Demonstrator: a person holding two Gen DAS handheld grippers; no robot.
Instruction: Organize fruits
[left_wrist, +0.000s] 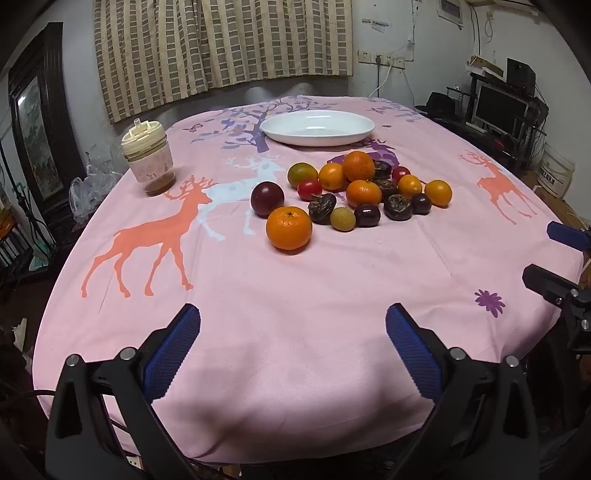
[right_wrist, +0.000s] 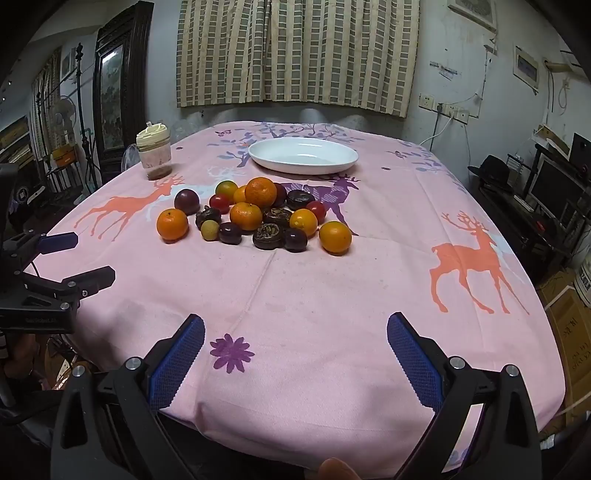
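A pile of fruits lies mid-table: several oranges, dark purple fruits, red tomatoes, brown wrinkled fruits and a small yellow-green one. One orange sits nearest the left side of the pile. Behind the pile stands an empty white oval plate. My left gripper hovers over the near table edge, open, nothing between its blue pads. My right gripper also stands open and empty, near the front edge. Each gripper shows at the other view's side, the right gripper and the left gripper.
A pink tablecloth with deer prints covers the table. A lidded cup stands at the far left. Curtains hang behind; a dark cabinet is on the left, a desk with a monitor on the right.
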